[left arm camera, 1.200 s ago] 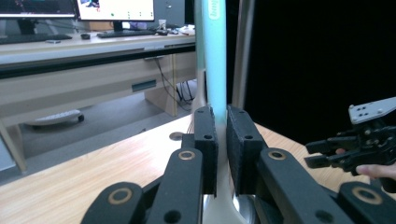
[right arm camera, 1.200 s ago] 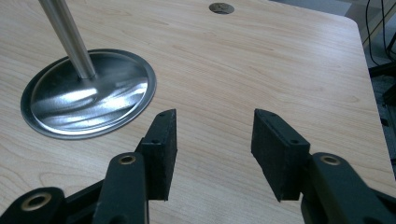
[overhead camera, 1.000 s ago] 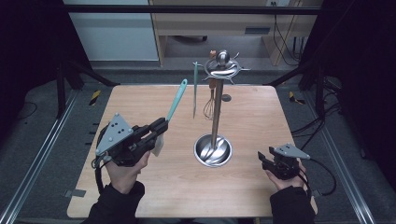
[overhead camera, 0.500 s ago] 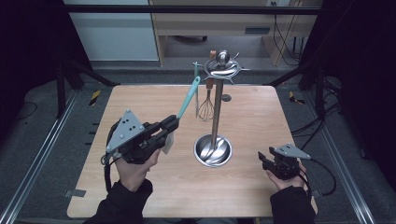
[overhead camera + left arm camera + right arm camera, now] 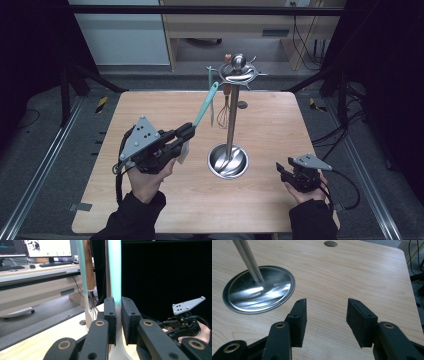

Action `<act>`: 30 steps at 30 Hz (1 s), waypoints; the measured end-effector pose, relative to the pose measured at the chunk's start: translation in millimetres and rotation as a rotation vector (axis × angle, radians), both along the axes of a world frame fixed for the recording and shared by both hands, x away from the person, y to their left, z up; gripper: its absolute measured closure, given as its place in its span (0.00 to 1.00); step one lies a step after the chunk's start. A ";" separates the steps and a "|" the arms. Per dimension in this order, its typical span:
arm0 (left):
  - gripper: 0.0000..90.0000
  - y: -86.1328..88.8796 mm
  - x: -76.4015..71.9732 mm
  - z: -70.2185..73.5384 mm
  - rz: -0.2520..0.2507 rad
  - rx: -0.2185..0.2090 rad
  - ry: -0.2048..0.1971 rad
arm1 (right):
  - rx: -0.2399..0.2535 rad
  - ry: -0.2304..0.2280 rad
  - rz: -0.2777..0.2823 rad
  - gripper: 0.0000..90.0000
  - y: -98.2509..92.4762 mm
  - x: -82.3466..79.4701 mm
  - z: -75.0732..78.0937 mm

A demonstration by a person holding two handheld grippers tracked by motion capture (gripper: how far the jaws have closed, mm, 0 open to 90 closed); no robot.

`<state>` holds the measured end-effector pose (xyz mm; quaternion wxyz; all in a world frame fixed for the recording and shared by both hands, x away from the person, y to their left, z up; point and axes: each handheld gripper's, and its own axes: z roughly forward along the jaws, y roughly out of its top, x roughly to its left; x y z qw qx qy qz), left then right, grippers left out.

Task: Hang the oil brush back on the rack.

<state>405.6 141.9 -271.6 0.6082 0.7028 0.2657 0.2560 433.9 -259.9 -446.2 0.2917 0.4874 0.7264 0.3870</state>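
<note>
A teal-handled spatula (image 5: pixel 206 105) with a pale blade is clamped in my left gripper (image 5: pixel 187 131), which is shut on its lower handle. The handle slants up and to the right, its tip close to the hooks of the steel utensil stand (image 5: pixel 231 120). In the left gripper view the pads (image 5: pixel 110 315) press on the spatula (image 5: pixel 115 277) from both sides. From the stand hang a whisk (image 5: pixel 224 114) and a thin teal utensil (image 5: pixel 211 95). My right gripper (image 5: pixel 281 170) rests at the table's front right. Its jaws stand open and empty (image 5: pixel 326 315), pointing at the stand's round base (image 5: pixel 259 290).
The stand's base (image 5: pixel 228 161) sits in the middle of the wooden table (image 5: pixel 280 125). A small round grommet (image 5: pixel 242 104) lies behind the pole. A desk with monitors (image 5: pixel 47 247) stands beyond the table. Dark metal frame rails run along both sides.
My left gripper has carried the spatula to the right, bringing its handle tip up close to the stand's hooks. The right gripper has not moved.
</note>
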 end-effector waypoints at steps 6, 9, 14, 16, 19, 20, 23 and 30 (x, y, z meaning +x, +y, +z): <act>0.92 -5.1 3.2 -0.6 0.001 0.019 0.003 | 0.001 -0.002 0.000 0.57 -0.2 -0.2 0.1; 0.92 -7.7 5.4 -1.5 0.004 0.025 0.007 | 0.000 -0.002 0.001 0.57 0.0 -0.3 0.2; 0.92 -12.0 9.3 -3.4 0.005 0.029 0.014 | -0.003 -0.005 0.002 0.57 0.1 -0.2 0.2; 0.92 -13.5 11.1 -3.8 0.007 0.034 0.016 | 0.000 -0.002 0.002 0.57 0.5 -0.3 0.1; 0.92 -17.0 13.8 -4.4 0.010 0.039 0.020 | -0.005 -0.003 0.003 0.57 0.4 0.1 -0.1; 0.92 -18.3 14.6 -4.7 0.012 0.046 0.020 | -0.005 -0.003 0.003 0.57 0.4 0.1 -0.1; 0.92 -22.1 17.6 -6.4 0.013 0.044 0.025 | -0.004 -0.003 0.004 0.57 0.7 0.0 0.0; 0.92 -28.1 24.0 -9.0 0.017 0.040 0.027 | -0.005 -0.004 0.005 0.57 0.5 0.2 -0.1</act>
